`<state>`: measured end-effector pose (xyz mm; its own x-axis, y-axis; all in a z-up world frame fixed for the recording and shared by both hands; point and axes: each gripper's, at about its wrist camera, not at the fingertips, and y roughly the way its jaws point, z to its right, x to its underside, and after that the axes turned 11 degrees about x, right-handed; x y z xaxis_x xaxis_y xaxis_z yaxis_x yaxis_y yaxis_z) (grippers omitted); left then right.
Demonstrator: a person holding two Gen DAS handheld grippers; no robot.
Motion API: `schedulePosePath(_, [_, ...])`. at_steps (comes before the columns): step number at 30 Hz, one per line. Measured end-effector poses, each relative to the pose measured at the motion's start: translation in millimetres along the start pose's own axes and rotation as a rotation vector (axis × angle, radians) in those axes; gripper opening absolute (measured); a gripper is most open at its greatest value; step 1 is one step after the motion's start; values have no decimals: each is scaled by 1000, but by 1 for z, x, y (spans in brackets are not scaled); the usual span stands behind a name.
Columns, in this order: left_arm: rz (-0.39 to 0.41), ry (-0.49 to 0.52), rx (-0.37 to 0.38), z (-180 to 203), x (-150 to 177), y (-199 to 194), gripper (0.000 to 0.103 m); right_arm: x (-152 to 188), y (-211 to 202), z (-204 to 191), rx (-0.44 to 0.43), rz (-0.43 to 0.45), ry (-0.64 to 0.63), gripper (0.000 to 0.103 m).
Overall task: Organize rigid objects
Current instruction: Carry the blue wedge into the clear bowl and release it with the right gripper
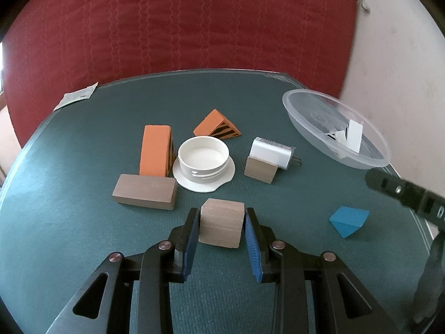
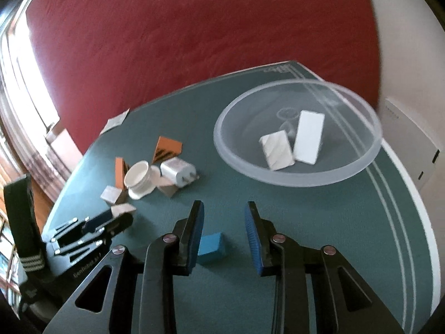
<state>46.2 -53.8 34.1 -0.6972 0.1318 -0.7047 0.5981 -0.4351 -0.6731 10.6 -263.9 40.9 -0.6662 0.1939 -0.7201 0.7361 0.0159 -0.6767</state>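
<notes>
Wooden cube [image 1: 221, 223] sits low in the centre of your left wrist frame, pinched between the blue pads of your left gripper [image 1: 221, 217]; your right gripper [image 2: 224, 217] hangs spread over the green table [image 2: 319, 208] with nothing between its pads; a blue block [image 2: 212, 245] lies just beside its left finger; the clear bowl [image 2: 358, 156], upper right, holds two white blocks [image 2: 293, 142]

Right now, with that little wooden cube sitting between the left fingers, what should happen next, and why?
Probably lift the wooden cube and carry it toward the clear plastic bowl: the left gripper appears shut on it, and two white blocks already lie in that bowl.
</notes>
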Motion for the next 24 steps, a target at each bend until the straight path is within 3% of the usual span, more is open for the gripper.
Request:
schedulePosePath(8, [1, -8, 5, -2, -1, 0, 34, -12, -6, 14, 0, 15, 41, 31])
schedulePosePath(13, [-1, -16, 7, -3, -1, -1, 34, 3, -3, -3, -74, -44, -40, 34])
schedulePosePath(19, [0, -21, 11, -5, -1, -1, 34, 21, 12, -18, -73, -106, -141, 34])
schedulePosePath(24, [0, -21, 11, -5, -1, -1, 34, 24, 18, -23, -49, -106, -195, 34])
